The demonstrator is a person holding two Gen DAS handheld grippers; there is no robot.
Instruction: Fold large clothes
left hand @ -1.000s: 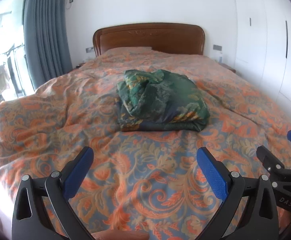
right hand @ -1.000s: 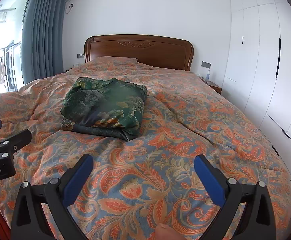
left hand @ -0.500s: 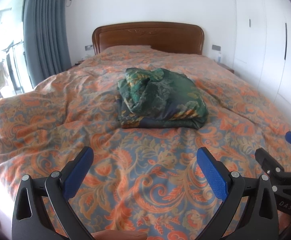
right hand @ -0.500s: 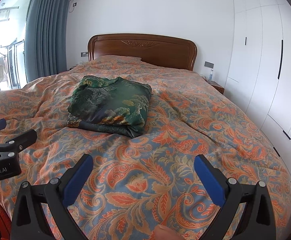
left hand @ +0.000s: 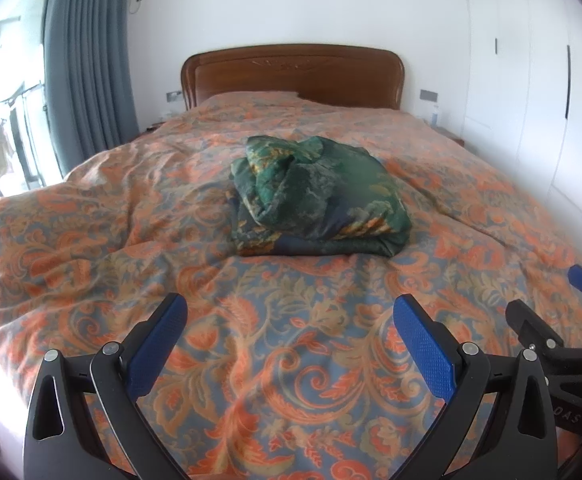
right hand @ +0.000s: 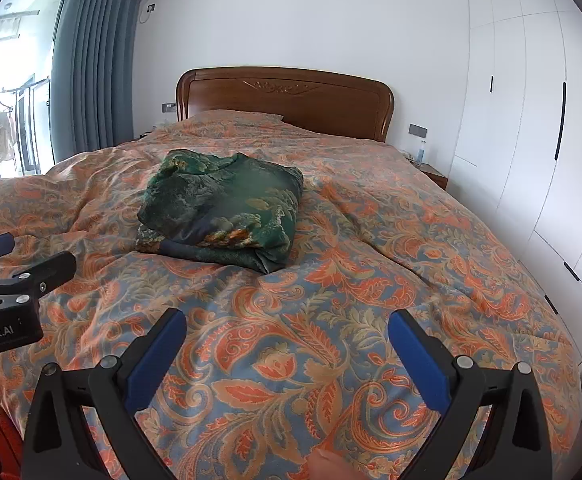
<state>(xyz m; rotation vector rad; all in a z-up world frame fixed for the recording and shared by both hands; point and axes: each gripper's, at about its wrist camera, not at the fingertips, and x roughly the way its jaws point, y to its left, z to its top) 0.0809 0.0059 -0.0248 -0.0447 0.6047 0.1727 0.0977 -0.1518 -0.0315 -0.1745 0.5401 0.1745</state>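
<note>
A dark green patterned garment (left hand: 319, 196) lies folded in a thick bundle on the middle of the bed; it also shows in the right wrist view (right hand: 223, 208). My left gripper (left hand: 289, 328) is open and empty, held above the near end of the bed, well short of the bundle. My right gripper (right hand: 285, 342) is open and empty too, to the right of the left one, also well short of the bundle. Each gripper shows at the edge of the other's view: the right one (left hand: 551, 304), the left one (right hand: 23, 256).
The bed carries an orange and blue floral quilt (left hand: 291, 360) and has a wooden headboard (right hand: 287, 96). White wardrobes (right hand: 531, 120) line the right wall. A grey curtain (left hand: 87, 60) and a bright window stand on the left. A nightstand (right hand: 431, 170) sits by the headboard.
Both grippers have drawn back and risen slightly; the folded bundle looks a little farther away. Both stay open and empty.
</note>
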